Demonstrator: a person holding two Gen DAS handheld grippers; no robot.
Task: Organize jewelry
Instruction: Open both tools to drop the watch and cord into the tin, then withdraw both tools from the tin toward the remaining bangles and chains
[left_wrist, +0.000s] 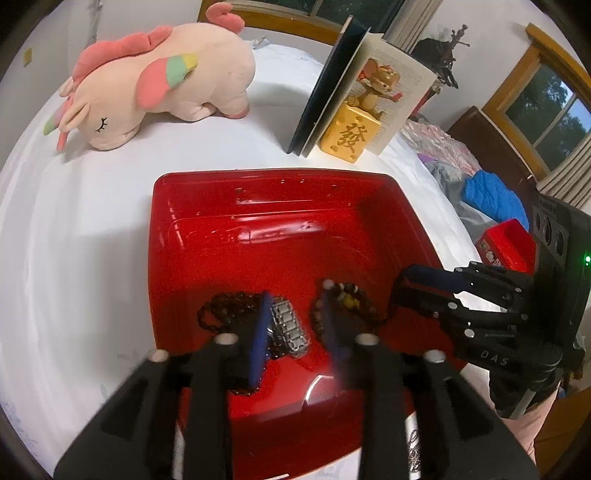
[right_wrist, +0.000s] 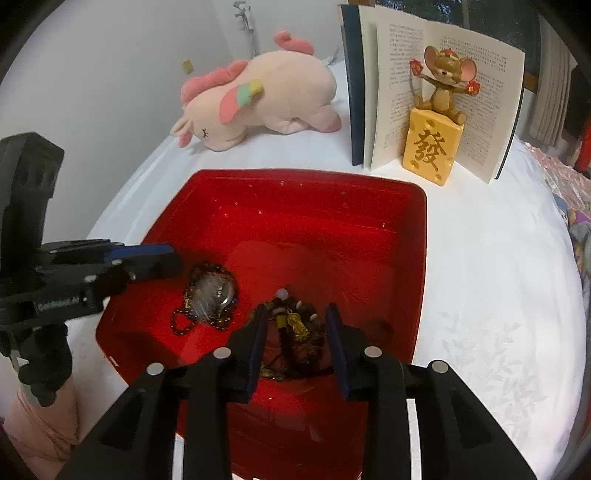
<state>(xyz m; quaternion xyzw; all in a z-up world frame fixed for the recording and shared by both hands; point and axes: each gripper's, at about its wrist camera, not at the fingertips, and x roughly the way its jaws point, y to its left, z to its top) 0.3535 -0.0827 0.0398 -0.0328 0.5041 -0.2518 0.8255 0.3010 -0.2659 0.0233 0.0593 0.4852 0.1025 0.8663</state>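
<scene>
Two grippers hang over the red tray (left_wrist: 192, 258) on the white bedsheet (left_wrist: 74, 240). The left gripper (left_wrist: 295, 325) has its fingers spread wide, gripping nothing, straddling a silver link bracelet (left_wrist: 290, 326) that lies on a dark bead necklace (left_wrist: 218, 314) on the tray floor. The right gripper (right_wrist: 297, 336) is likewise parted and empty, its fingers either side of a brown bead strand with a gold pendant (right_wrist: 297, 325). Behind the tray stand an open book (right_wrist: 443, 92), a mouse figurine on a cheese block (right_wrist: 436, 125) and a pink unicorn plush (right_wrist: 266, 99).
</scene>
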